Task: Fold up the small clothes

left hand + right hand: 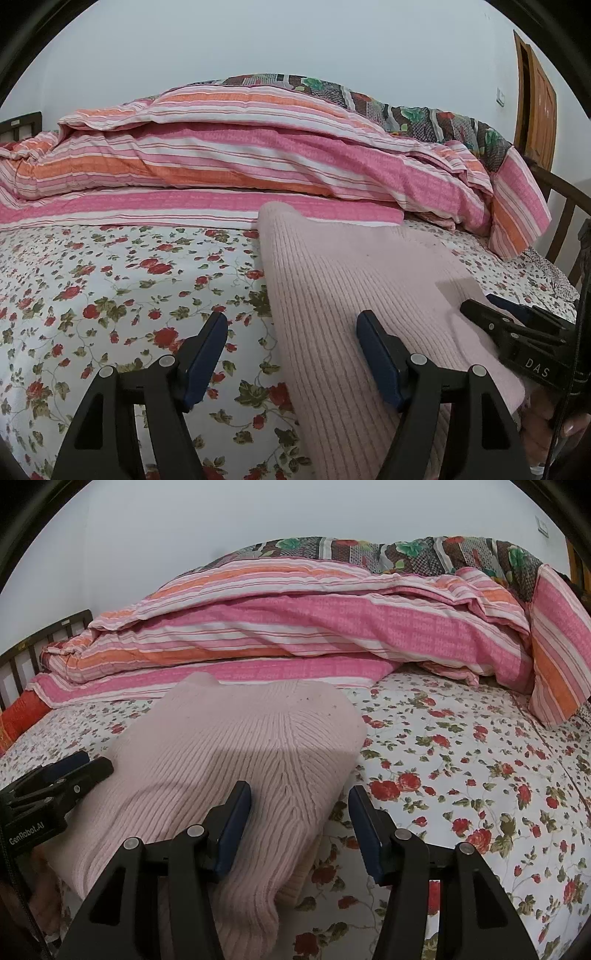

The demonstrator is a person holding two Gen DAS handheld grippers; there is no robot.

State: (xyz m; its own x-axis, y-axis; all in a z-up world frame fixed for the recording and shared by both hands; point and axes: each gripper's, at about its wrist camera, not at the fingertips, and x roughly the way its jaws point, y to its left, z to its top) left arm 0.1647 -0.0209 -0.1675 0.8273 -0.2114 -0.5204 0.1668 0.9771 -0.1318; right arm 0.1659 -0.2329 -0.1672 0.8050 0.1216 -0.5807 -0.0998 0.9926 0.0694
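Observation:
A pale pink ribbed knit garment (343,280) lies folded on the floral bed sheet (110,288). My left gripper (291,321) is open at the garment's left edge, its right finger over the knit, its left finger over the sheet. In the right wrist view the same garment (229,746) lies ahead and to the left. My right gripper (299,794) is open at the garment's right edge, its left finger over the knit. Each gripper shows in the other's view: the right one (476,302) and the left one (92,764). Neither holds anything.
A pink and orange striped duvet (240,162) is heaped across the back of the bed, with a dark patterned quilt (406,110) behind it. A wooden bed rail (565,210) is at the right, a door (535,99) beyond. The floral sheet (461,775) extends right.

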